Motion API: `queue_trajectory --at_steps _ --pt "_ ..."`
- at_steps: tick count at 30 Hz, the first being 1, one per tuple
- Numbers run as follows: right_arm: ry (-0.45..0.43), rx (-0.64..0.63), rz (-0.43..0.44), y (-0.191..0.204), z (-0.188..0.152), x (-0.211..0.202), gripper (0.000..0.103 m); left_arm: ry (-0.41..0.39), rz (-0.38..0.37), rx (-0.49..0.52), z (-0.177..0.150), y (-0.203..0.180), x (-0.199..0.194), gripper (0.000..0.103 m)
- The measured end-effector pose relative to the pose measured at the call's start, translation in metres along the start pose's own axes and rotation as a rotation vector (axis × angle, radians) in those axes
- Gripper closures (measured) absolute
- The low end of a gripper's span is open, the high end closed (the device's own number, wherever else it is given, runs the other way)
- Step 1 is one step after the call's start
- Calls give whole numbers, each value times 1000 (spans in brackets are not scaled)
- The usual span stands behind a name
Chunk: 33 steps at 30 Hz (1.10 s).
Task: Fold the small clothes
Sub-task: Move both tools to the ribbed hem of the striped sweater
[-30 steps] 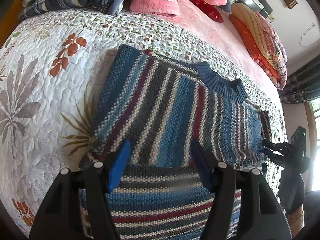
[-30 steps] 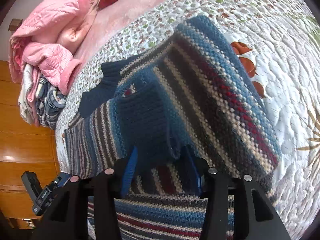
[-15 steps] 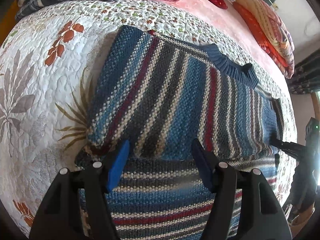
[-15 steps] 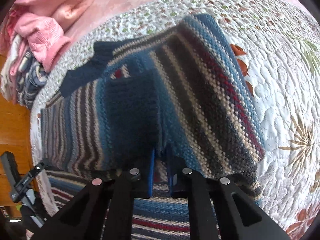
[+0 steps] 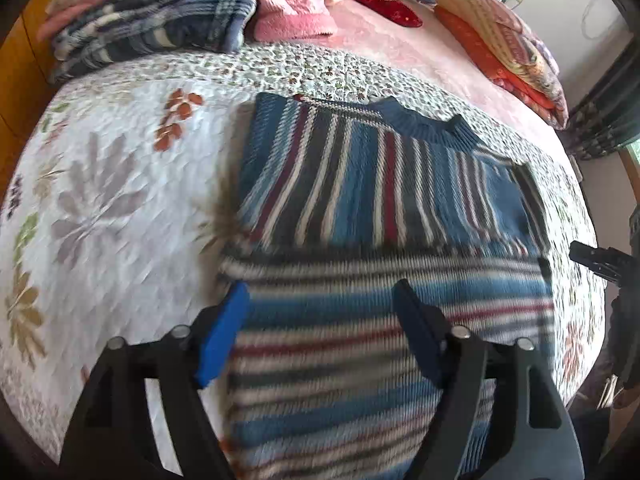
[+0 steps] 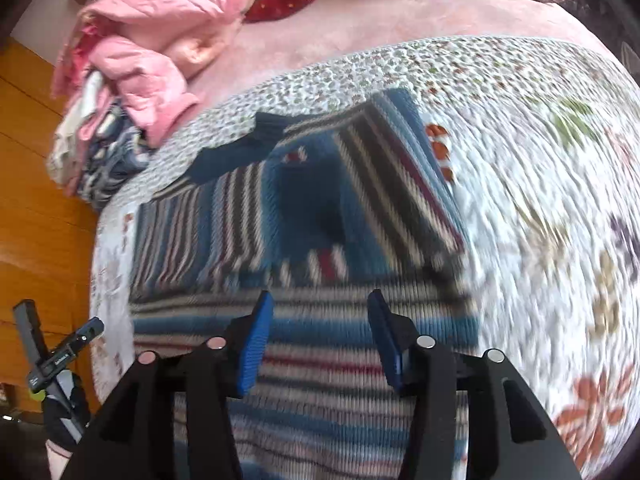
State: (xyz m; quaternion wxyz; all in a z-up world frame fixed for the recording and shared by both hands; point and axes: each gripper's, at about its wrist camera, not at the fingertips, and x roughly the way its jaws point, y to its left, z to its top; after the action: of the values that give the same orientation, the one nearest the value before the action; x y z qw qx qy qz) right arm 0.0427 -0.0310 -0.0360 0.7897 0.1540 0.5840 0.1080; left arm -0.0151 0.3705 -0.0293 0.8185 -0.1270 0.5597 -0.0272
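blue-striped knit sweater point(image 5: 384, 208) lies part-folded on the quilt point(image 5: 120, 184) at your twelve o'clock, left gripper point(image 5: 320, 320) and right gripper point(image 6: 318, 328) both spread and empty above its hem, so next, i'd say, pinch that hem.

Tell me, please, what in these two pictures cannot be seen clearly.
- Blue striped knitted sweater: its near hem is cut off behind the open left claw and smeared by motion blur.
- Its sleeves: both views, folded in, ends hidden.
- White floral quilted bedspread: right wrist view, pattern blurred.
- Right claw: open, nothing between the fingers.
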Motion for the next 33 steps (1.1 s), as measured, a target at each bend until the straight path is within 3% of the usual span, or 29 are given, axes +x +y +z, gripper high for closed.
queue_trajectory --at_steps 3,8,15,24,33 --pt "18 2 11 -10 -40 -17 43 51 -40 -51 -46 16 -18 22" --pt "91 36 30 -35 -123 -31 43 141 -54 -174 -129 48 -25 22" --pt "169 59 -34 -55 -208 -41 43 196 -36 -218 -181 65 -23 22" --pt "233 50 -132 -64 -239 -28 43 247 8 -133 -203 44 -12 22" --pt "328 108 -63 -67 -252 -7 46 313 9 -82 -214 29 7 22"
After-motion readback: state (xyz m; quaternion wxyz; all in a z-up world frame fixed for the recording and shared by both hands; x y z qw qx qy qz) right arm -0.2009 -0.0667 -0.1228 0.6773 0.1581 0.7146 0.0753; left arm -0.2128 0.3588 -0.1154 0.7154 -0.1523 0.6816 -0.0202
